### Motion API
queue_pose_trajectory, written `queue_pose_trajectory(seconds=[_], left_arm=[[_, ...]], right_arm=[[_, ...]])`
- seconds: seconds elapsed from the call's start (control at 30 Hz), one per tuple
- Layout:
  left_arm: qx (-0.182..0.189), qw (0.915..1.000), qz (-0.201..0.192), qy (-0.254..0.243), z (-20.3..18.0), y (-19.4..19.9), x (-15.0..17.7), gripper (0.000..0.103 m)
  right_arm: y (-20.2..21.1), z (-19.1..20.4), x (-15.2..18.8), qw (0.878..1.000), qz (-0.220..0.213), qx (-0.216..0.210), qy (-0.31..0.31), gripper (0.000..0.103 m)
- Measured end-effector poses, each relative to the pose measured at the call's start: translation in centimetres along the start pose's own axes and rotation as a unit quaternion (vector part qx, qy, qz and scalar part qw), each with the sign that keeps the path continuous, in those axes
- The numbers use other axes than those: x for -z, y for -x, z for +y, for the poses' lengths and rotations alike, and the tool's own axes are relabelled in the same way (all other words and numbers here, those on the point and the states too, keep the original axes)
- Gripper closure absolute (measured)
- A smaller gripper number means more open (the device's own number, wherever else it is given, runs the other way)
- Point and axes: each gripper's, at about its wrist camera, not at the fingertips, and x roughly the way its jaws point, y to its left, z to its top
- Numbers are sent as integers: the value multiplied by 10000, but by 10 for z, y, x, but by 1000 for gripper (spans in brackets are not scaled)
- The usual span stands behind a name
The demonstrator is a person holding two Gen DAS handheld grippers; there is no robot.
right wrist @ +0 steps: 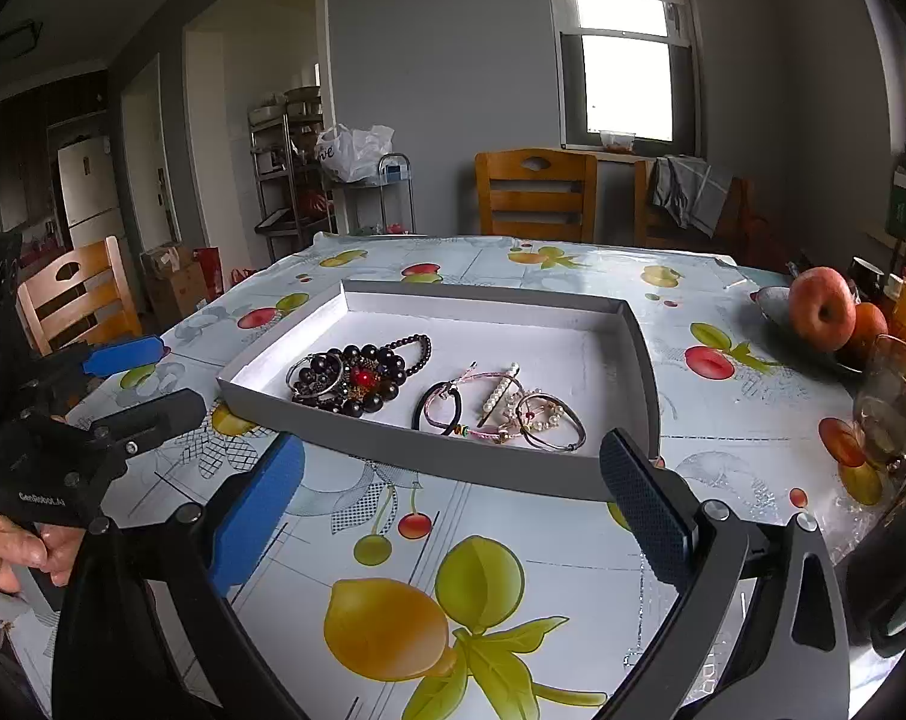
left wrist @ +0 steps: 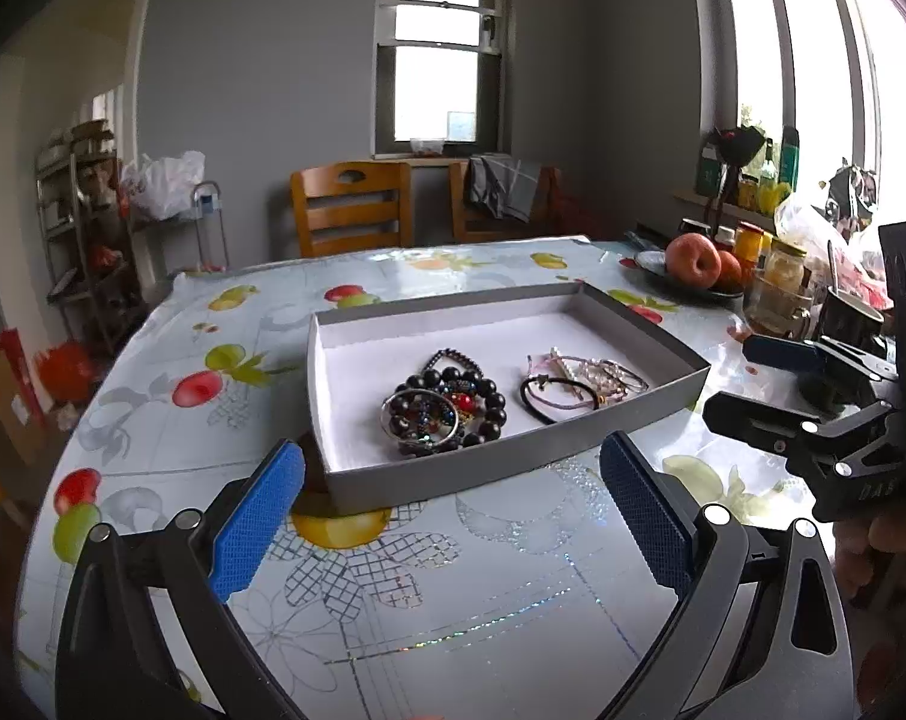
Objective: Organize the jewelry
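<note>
A grey shallow box (left wrist: 639,333) (right wrist: 489,297) with a white floor lies on the table. In it, a heap of dark bead bracelets with a red bead (left wrist: 447,405) (right wrist: 357,375) lies left. Black hair ties, pink cords and pearl pieces (left wrist: 579,381) (right wrist: 501,408) lie right. My left gripper (left wrist: 453,480) is open and empty, just before the box's near wall. My right gripper (right wrist: 453,474) is open and empty, also in front of the box. Each gripper shows in the other's view, the right one (left wrist: 771,384) and the left one (right wrist: 135,378).
The table has a fruit-print cloth (right wrist: 513,570). A plate with apples (left wrist: 696,261) (right wrist: 825,306), jars and a glass (left wrist: 777,294) crowd the right side. Wooden chairs (left wrist: 351,207) (right wrist: 75,294) stand at the far and left edges.
</note>
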Motion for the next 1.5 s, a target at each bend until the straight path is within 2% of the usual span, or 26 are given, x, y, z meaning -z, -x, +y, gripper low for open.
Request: queue_pose_trajectory(seconds=[1.5], left_arm=[[-16,10000,-24,80,5,2,0,5]], right_arm=[[-2,0,0,10000,46,12,25,6]])
